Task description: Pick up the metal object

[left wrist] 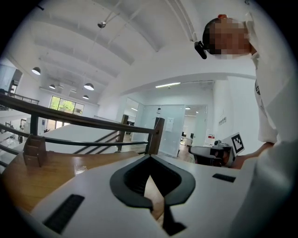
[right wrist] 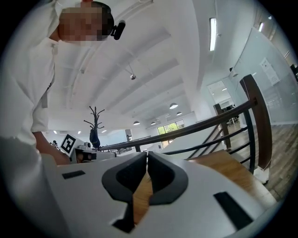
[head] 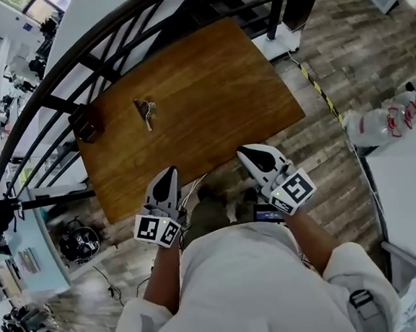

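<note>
A small metal object (head: 145,113), like a bunch of keys, lies on the wooden table (head: 208,89), left of the middle. My left gripper (head: 170,171) hovers at the table's near edge, well short of the object. Its jaws are shut and hold nothing, and their tips meet in the left gripper view (left wrist: 150,158). My right gripper (head: 245,152) is also at the near edge, further right. It too is shut and empty, with its pads together in the right gripper view (right wrist: 147,155). Both grippers point about level across the tabletop.
A small dark brown box (head: 87,124) stands at the table's left edge, also seen from the left gripper (left wrist: 35,151). A black railing (head: 75,57) curves round the far and left sides. Plastic bottles (head: 385,121) lie on a white surface at the right.
</note>
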